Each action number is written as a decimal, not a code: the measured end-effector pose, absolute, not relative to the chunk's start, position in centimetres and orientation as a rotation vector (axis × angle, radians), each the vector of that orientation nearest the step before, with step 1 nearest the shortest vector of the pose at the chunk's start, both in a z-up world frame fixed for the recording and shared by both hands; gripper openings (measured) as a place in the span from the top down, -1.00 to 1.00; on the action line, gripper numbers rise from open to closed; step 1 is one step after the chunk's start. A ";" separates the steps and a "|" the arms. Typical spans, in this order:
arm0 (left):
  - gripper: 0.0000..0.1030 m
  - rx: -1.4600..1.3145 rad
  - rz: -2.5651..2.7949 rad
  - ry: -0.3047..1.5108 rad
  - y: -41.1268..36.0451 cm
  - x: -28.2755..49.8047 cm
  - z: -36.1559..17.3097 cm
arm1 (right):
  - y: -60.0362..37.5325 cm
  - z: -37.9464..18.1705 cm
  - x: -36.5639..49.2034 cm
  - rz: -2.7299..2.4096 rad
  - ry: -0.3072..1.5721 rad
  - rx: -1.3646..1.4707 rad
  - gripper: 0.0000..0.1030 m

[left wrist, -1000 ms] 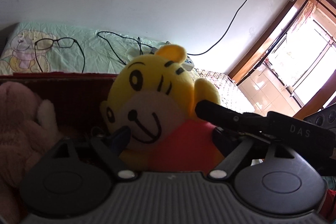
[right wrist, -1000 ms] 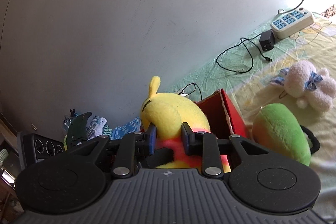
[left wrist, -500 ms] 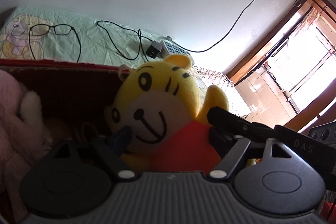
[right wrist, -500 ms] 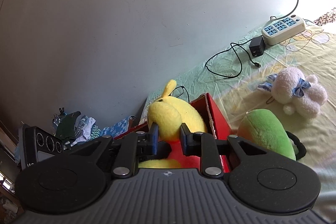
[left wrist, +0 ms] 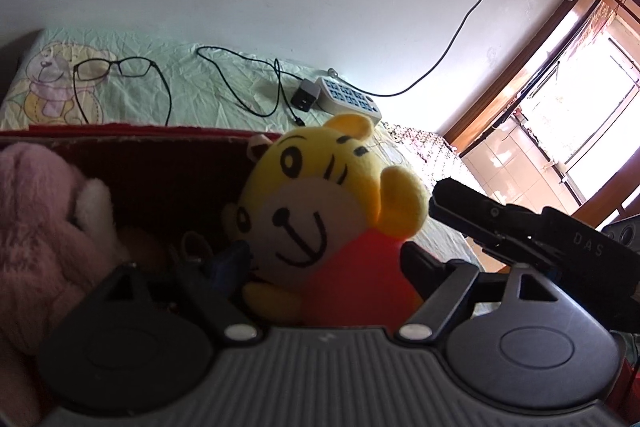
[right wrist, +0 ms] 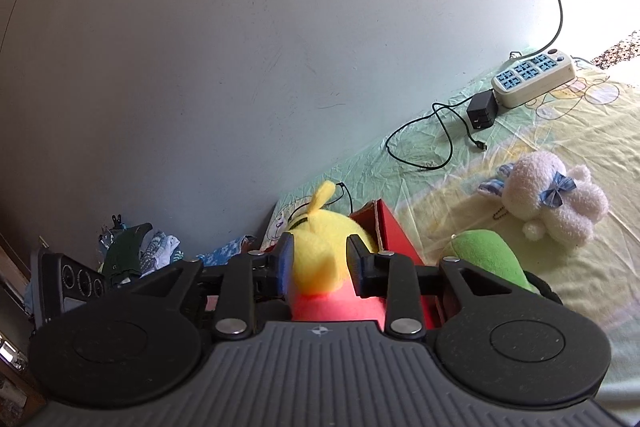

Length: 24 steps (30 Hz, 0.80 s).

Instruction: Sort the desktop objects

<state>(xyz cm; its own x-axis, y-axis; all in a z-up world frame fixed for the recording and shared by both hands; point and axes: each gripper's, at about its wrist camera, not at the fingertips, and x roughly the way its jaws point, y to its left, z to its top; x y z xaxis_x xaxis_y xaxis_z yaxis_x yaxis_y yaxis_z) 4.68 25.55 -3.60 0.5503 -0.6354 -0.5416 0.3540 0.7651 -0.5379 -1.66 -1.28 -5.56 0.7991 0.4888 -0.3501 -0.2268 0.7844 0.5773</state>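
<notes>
Over the open red box (left wrist: 160, 163), a yellow tiger plush in a red shirt (left wrist: 316, 211) sits between both grippers, its body low against the box's near corner. From the right wrist view, the right gripper (right wrist: 320, 263) has its fingers against either side of the tiger's yellow head, and its jaws have just been opening, so the squeeze looks light. From the left wrist view, the left gripper (left wrist: 320, 263) is spread wide around the tiger's red body; its blue pad lies by the toy's cheek, yet I cannot tell whether the fingers press on it. A pink plush (left wrist: 44, 227) already lies inside the box at the left. On the bedsheet beyond lie a green plush (right wrist: 488, 259), a white plush with blue bows (right wrist: 556, 199), a pair of glasses (left wrist: 116, 69) and a power strip (right wrist: 536, 79). The likely risk is that the soft, round head slips from the loosening right fingers and the tiger tips over the box wall onto the sheet, rather than settling beside the pink toy.
</notes>
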 end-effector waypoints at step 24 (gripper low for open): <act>-0.40 -0.196 -0.343 0.893 22.7 8.6 -4.7 | -1.6 -7.9 -1.0 0.521 0.699 0.620 0.38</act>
<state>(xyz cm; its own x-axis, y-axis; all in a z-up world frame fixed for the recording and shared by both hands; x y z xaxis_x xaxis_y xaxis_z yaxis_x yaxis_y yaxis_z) 8.60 22.71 -4.68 0.5774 -0.3720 -0.7268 0.2104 0.9279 -0.3078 -0.97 -1.61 -7.87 0.6551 0.6237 -0.4265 -0.2299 0.7022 0.6738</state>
